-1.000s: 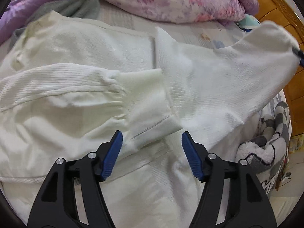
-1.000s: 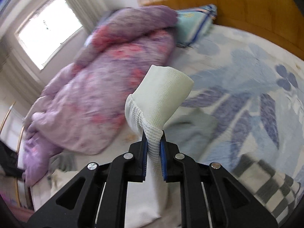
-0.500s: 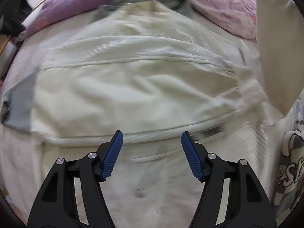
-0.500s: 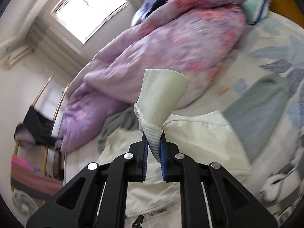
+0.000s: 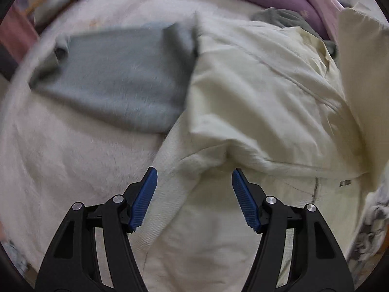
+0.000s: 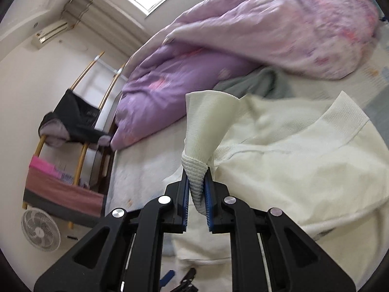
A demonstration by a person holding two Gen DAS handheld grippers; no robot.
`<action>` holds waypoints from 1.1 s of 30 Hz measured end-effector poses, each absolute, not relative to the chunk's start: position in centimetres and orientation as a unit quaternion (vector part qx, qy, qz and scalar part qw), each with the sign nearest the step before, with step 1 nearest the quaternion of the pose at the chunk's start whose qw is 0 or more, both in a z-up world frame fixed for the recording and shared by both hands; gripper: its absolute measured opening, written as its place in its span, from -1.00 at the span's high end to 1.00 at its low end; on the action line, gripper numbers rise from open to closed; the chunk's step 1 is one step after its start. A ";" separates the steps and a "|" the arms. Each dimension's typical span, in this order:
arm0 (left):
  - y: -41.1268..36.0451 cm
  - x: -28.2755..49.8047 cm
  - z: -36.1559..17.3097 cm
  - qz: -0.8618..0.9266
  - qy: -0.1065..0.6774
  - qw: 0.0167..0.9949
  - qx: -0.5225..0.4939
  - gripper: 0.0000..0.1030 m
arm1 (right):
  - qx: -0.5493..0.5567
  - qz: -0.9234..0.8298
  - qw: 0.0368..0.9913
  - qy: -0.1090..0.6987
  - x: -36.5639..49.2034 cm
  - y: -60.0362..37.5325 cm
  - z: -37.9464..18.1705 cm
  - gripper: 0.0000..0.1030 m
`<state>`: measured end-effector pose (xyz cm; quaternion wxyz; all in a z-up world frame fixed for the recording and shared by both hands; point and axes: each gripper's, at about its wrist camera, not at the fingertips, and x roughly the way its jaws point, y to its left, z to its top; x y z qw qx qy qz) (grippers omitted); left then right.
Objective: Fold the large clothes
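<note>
in the left wrist view the left gripper (image 5: pixel 194 199) has its blue pads wide apart and holds nothing; over the last second it has swung away from the folded sleeve cuff it faced, and now a bunched fold of the cream ribbed knit sweater (image 5: pixel 255 102) lies just ahead between its fingers, with a flat grey fleece garment (image 5: pixel 116 77) ahead to its left on the white fuzzy bed cover (image 5: pixel 60 150)

in the right wrist view the right gripper (image 6: pixel 197 192) is clamped on the sweater's ribbed cuff (image 6: pixel 209 121), which stands up ahead of the pads; a second ago the cuff hung over the patterned sheet, now the sweater body spreads to the gripper's right, below the purple floral quilt (image 6: pixel 243 43). i judge the second sleeve is being carried across the body, with the left gripper free to pin or smooth the fold
</note>
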<state>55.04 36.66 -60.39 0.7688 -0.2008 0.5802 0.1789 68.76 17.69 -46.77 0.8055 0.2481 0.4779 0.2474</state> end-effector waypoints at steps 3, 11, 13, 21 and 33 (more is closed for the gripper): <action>37.5 54.8 -61.2 0.153 0.585 0.769 -0.207 -0.15 | 0.232 0.254 0.794 0.502 67.7 21.9 -48.8 0.79; 38.5 54.0 -62.4 0.118 0.590 0.768 -0.219 -0.15 | 0.163 0.229 0.785 0.552 66.0 28.1 -55.0 0.77; 38.9 54.1 -62.6 0.112 0.589 0.769 -0.224 -0.15 | 0.151 0.225 0.783 0.560 65.6 28.9 -56.1 0.74; 41.0 52.4 -61.6 0.103 0.575 0.772 -0.249 -0.15 | 0.112 0.220 0.788 0.565 64.3 29.9 -57.3 0.65; 43.7 50.6 -58.9 0.138 0.564 0.768 -0.271 -0.15 | 0.161 0.277 0.727 0.607 62.8 27.4 -57.5 0.28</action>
